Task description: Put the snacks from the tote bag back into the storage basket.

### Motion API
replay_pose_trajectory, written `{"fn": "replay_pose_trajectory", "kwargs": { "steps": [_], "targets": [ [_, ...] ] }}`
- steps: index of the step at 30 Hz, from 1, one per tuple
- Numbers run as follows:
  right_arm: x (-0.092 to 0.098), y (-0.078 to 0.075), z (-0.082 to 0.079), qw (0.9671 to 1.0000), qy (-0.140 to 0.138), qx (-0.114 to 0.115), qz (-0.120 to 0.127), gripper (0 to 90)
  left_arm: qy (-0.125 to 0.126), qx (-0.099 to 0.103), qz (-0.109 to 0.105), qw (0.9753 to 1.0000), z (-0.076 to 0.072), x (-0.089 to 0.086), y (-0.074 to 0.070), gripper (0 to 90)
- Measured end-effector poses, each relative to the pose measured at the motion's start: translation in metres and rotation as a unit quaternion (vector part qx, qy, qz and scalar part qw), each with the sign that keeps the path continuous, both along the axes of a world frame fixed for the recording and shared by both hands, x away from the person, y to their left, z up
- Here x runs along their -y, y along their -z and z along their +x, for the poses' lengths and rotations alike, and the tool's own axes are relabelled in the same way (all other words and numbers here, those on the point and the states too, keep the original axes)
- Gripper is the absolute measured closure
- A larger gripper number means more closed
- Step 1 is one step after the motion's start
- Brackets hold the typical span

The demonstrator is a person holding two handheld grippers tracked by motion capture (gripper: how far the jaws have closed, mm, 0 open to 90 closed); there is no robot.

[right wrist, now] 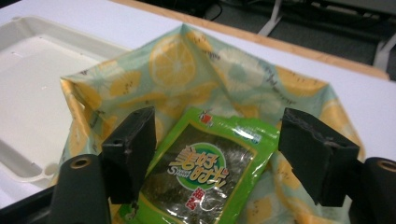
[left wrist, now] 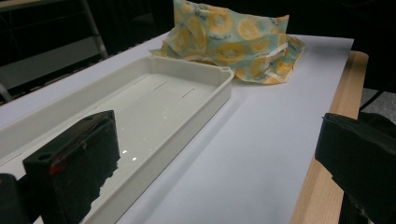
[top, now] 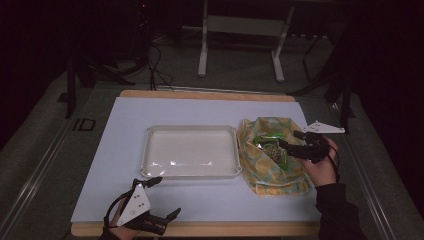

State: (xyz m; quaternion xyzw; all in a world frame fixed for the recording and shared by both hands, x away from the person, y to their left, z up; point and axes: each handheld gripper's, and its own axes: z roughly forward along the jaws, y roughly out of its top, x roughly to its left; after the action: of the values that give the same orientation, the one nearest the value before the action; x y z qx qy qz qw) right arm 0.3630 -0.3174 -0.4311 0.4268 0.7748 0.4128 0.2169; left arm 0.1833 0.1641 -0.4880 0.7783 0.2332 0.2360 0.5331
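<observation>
Snack packet (right wrist: 208, 170) lies in the lemon-print bag (right wrist: 187, 70) near the surface's right edge, between your right tool's (right wrist: 219, 154) spread jaws, its long axis running away from you.

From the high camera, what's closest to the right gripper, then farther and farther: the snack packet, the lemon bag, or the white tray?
1. Snack packet, right at the right gripper fingers.
2. Lemon bag, around and under the packet.
3. White tray, farther left, mid-table.

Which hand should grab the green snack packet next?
Right. The right gripper is open, its fingers on either side of the green snack packet in the lemon-print bag; the left gripper sits at the table's near edge.
</observation>
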Motion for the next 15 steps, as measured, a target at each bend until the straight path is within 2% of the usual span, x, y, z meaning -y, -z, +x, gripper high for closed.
{"fn": "replay_pose_trajectory", "kwargs": {
  "steps": [4, 9, 15],
  "targets": [
    [0.001, 0.008, 0.005, 0.9997, 0.007, -0.023, 0.001, 35.8, 0.001, 0.0, 0.001, 1.0, 0.0, 0.001, 0.0, 0.3],
    [0.003, 0.019, 0.011, 0.9988, 0.016, -0.046, -0.002, 38.9, 0.001, 0.001, 0.006, 1.0, 0.0, 0.001, 0.001, 0.3],
    [0.006, 0.03, 0.019, 0.9967, 0.029, -0.075, -0.006, 44.1, 0.001, 0.003, 0.009, 1.0, 0.0, 0.002, 0.001, 0.3]
  ]
}}
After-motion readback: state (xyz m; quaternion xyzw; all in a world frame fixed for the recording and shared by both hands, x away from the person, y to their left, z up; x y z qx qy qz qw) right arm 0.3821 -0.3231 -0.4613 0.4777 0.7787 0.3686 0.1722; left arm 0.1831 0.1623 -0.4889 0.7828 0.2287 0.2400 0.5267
